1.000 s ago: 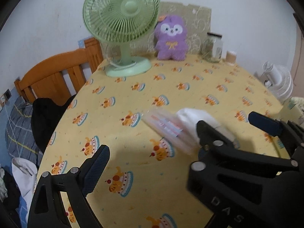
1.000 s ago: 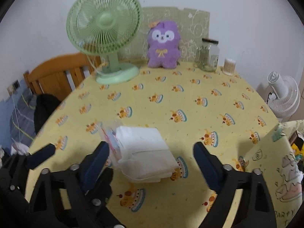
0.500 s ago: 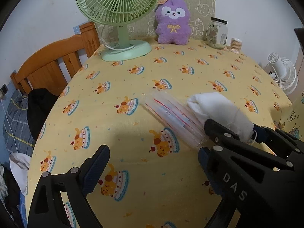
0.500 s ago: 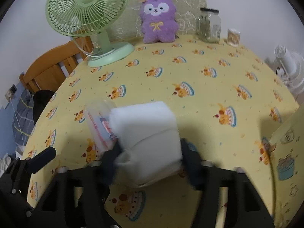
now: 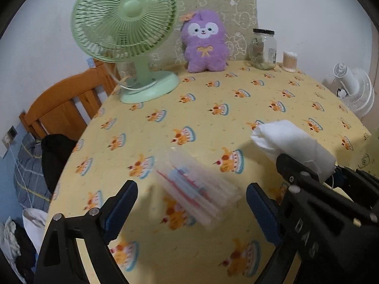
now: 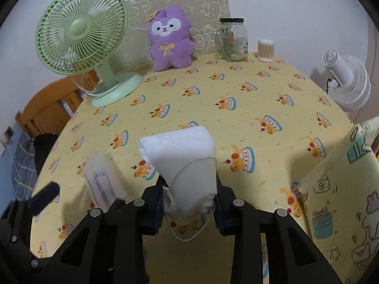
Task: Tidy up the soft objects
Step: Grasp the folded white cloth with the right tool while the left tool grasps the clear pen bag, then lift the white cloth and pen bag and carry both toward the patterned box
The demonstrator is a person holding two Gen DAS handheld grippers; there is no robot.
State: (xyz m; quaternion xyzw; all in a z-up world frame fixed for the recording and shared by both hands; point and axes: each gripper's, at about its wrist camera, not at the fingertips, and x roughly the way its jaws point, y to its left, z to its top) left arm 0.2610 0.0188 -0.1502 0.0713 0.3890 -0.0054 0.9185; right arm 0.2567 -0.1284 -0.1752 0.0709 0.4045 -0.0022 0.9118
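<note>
**White cloth held above the table, clear bag lying below**

The right gripper (image 6: 189,203) has its jaws closed on a folded white cloth (image 6: 182,156). The cloth is pinched at its near end, and the far end sticks out forward over the yellow tablecloth (image 6: 236,90). A thin white thread hangs from the pinched part. In the left wrist view the same cloth (image 5: 293,142) appears on the right side, raised above the table surface, with the right gripper (image 5: 308,179) behind it.

The left gripper (image 5: 191,203) has its jaws wide apart and holds nothing. Between its blue finger pads (image 5: 118,208), lower on the table, lies a clear plastic zip bag (image 5: 196,189) with a red and blue closing strip; it looks blurred. In the right wrist view this bag (image 6: 104,179) is just beside the cloth, on its left.

At the far edge of the table stand a green fan (image 6: 83,40), a purple plush toy (image 6: 169,40), a glass jar (image 6: 233,40) and a small box of cotton swabs (image 6: 265,50).
</note>
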